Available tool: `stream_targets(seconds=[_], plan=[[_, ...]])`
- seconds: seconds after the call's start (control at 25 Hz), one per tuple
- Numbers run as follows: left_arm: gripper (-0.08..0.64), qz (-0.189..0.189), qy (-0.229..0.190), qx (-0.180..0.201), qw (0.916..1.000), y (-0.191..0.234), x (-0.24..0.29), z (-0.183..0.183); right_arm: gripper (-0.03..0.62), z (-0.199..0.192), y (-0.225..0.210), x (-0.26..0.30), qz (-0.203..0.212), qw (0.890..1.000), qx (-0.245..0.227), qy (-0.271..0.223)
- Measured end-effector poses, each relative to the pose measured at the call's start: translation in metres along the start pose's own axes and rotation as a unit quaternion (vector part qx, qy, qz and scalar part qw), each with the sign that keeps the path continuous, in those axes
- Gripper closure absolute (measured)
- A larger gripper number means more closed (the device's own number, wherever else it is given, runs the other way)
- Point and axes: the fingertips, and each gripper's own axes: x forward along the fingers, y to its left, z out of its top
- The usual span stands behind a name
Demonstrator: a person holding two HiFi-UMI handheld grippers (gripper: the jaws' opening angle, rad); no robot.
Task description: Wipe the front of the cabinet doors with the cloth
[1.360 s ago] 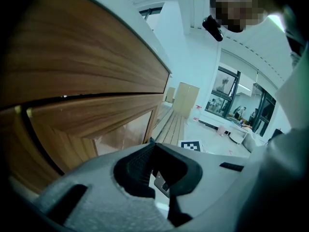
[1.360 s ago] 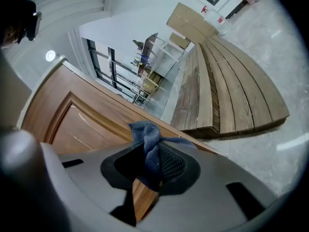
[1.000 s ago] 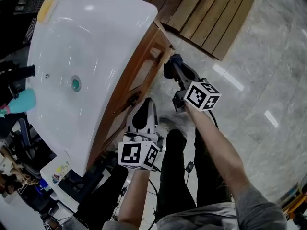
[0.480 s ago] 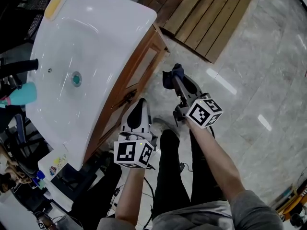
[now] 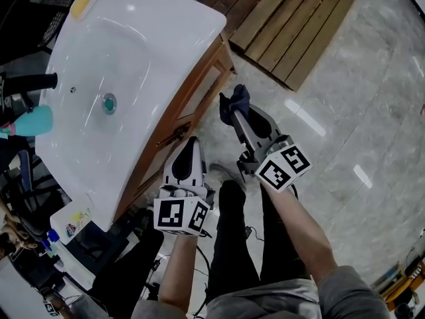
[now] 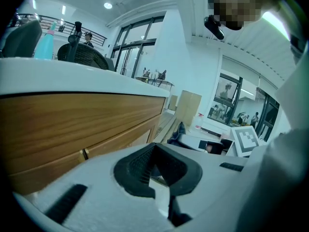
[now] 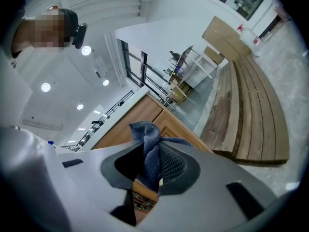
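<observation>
Right gripper pinches the blue cloth near the cabinet door; left gripper seems closed.

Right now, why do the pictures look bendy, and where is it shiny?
Head view: glare streaks on the floor and the sink. Right gripper view: the wide lens curves the wooden planks; the cloth looks sharp. Left gripper view: dark corners ring the picture.

No readable words, brands or numbers anywhere, only coded square markers on left claw and right claw, plus a colourful sticker, too small to read.
</observation>
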Motion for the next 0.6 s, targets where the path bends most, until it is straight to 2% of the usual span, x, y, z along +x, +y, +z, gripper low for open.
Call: stream_targets(seconds=[0.36,0.6], plan=[[0.552,0.012,-0.021,0.005,0.9997,0.013,-0.02,0.016,0.511,0.008,0.057,0.027,0.059,0.998,-0.009,-0.013],[0.552,0.021,-0.024,-0.001,0.9995,0.024,-0.031,0.016,0.512,-0.009,0.063,0.052,0.062,0.998,0.001,-0.007]])
